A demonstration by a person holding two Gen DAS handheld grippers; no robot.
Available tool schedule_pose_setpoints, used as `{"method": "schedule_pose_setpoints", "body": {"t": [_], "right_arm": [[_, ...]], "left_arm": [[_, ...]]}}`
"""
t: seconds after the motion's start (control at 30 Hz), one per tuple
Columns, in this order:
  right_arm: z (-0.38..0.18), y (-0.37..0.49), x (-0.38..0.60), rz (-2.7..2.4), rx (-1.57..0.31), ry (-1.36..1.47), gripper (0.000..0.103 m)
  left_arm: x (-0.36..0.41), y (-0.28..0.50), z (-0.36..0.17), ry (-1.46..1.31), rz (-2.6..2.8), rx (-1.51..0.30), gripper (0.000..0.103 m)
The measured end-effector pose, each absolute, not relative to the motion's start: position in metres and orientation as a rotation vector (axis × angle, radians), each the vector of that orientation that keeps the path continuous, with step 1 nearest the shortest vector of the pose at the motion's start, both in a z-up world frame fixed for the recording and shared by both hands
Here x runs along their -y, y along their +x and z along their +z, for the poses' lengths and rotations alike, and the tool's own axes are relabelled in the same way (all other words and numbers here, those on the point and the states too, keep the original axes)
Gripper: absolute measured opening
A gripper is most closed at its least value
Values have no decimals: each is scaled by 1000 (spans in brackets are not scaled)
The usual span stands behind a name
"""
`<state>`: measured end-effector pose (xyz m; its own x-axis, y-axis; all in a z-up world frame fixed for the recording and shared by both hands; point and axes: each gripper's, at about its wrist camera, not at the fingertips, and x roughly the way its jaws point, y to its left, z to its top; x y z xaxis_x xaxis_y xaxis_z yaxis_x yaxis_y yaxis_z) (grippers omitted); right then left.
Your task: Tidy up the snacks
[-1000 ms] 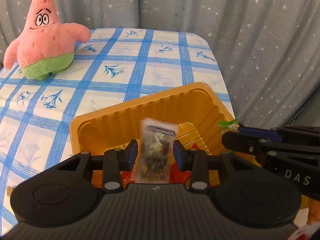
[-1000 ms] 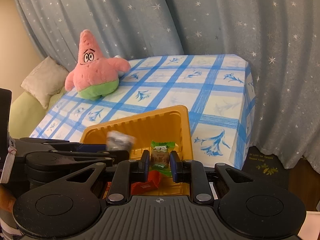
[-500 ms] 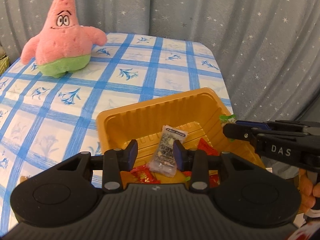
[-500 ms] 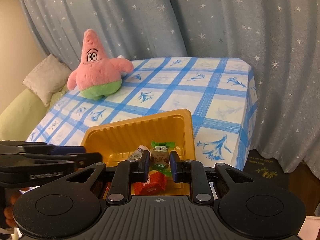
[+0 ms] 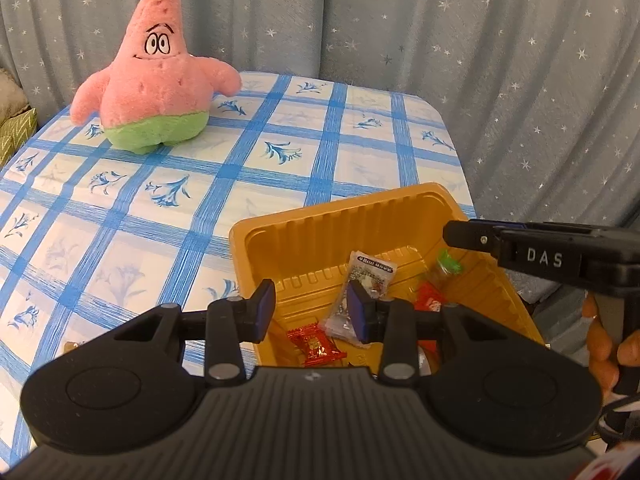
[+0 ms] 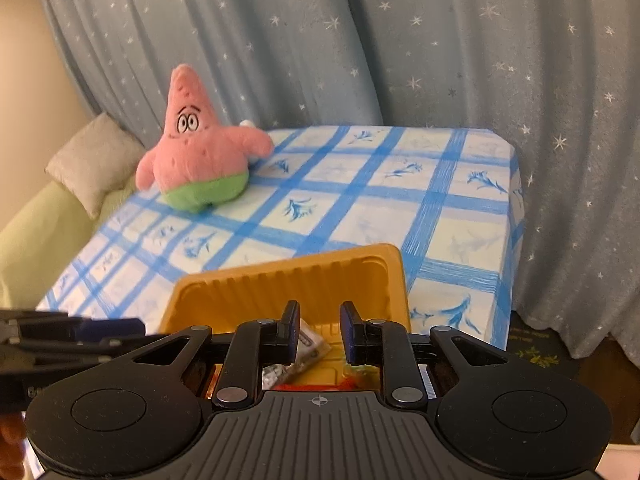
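An orange plastic tray [image 5: 320,236] sits at the near right corner of the table and also shows in the right wrist view [image 6: 280,284]. In it lie a clear silver snack packet [image 5: 360,288], red wrapped snacks [image 5: 316,344] and a green-wrapped candy [image 5: 448,264]. My left gripper [image 5: 312,310] is open and empty above the tray's near left side. My right gripper [image 6: 318,332] is open and empty above the tray; the silver packet [image 6: 308,346] shows below its fingers. The right gripper's fingers [image 5: 520,240] reach over the tray's right rim in the left wrist view.
A pink and green starfish plush [image 5: 156,80] stands at the table's far left. The table has a blue checked cloth [image 5: 160,200]. A star-patterned grey curtain [image 5: 480,60] hangs behind and to the right. A cushion [image 6: 92,160] lies on a green sofa at left.
The left gripper dropped the silver packet into the tray and drew back left. The right gripper opened and let go of the green candy, which now lies in the tray.
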<state>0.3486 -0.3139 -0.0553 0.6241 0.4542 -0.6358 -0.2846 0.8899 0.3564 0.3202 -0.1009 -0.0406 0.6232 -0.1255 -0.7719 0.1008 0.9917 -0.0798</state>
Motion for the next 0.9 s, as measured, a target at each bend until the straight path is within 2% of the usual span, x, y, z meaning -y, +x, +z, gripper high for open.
{"method": "schedule_pose_setpoints", "body": {"t": [0.1,0.17,0.23,0.47,0.67,0.9], "right_arm": [[-52,343,316,430,-791,236,30],[-50,336,317,427,-791,241,51],[-48,327,320,426,-778,246,59],[-41,299,328,428,-794,269,66],[-33,274,334,421,-798,285,78],[-28,244,333,412,-806,271,82]], "left_arm": [[100,315,-37,-30,-133,-883,40],[101,311,-35,-32,-138,-880,43],[101,306,-33,-32,-149,-880,44],[104,284,-24,-15,-174,-869,52],[102,259,-14,-17,-184,-858,56],[96,226,-6,-21,-178,-849,62]]}}
